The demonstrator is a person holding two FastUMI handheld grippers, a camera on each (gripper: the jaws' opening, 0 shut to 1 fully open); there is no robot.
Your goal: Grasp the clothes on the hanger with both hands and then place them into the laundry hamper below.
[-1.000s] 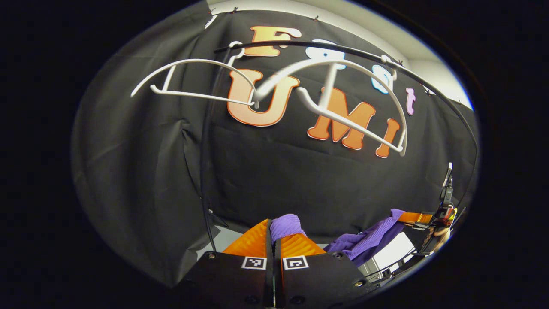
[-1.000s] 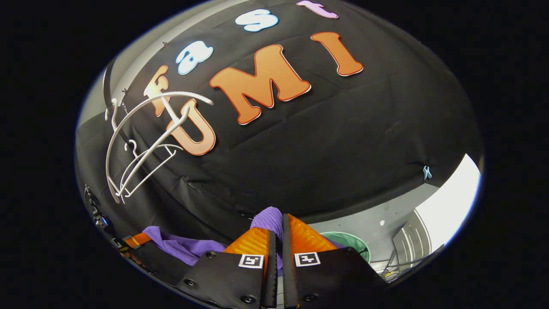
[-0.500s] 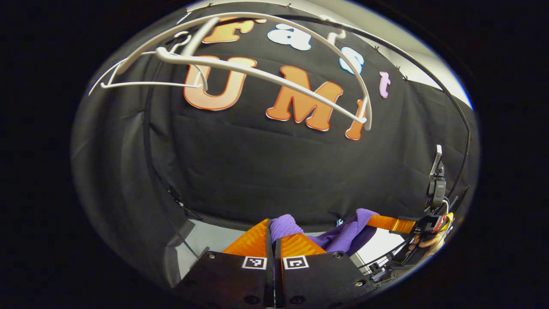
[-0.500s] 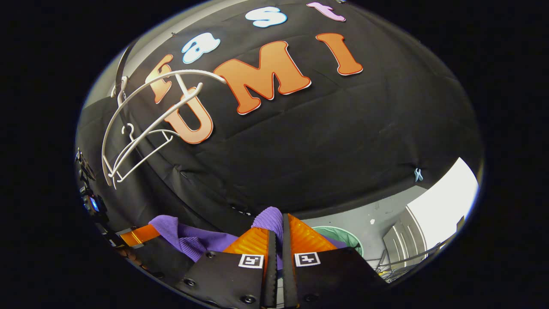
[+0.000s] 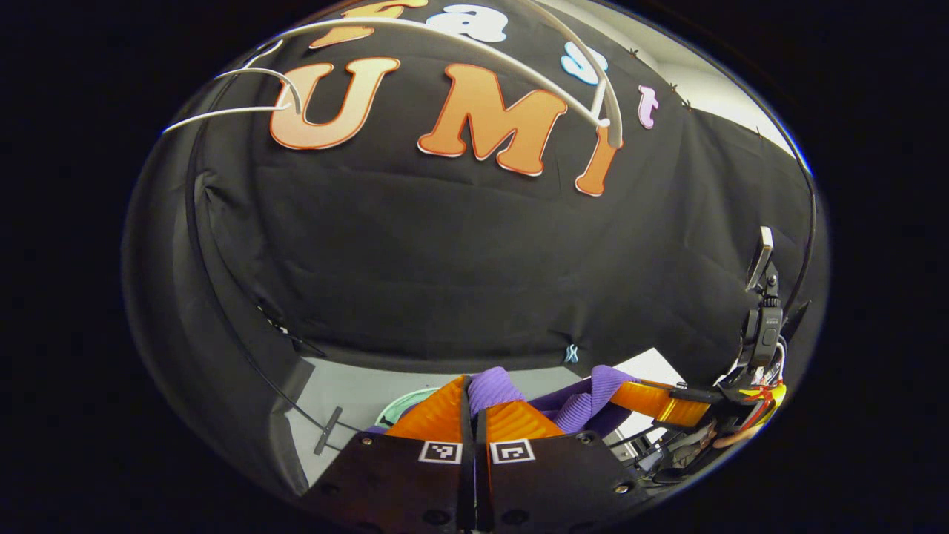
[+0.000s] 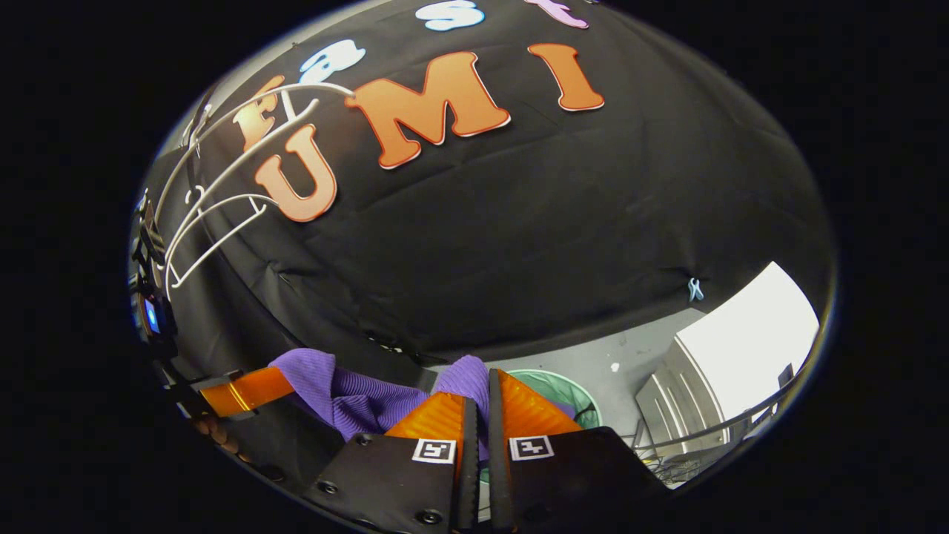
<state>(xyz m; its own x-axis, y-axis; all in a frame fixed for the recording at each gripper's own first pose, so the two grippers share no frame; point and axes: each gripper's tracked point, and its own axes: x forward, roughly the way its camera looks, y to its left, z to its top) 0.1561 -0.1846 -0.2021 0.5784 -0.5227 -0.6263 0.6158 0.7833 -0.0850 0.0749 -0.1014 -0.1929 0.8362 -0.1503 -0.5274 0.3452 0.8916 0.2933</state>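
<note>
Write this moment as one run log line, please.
phase: carry | left gripper: shut on purple garment | right gripper: shut on purple garment | hangers: bare | green hamper: below

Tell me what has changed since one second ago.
Both views tipped downward: the white hangers slid toward the upper edge, and the green hamper came further into view below. The two hand-held grippers drew closer, bunching the purple garment. Unchanged: left hand-held gripper and right hand-held gripper remain shut on it.

Orange ribbed fingers, black tool, square markers
</note>
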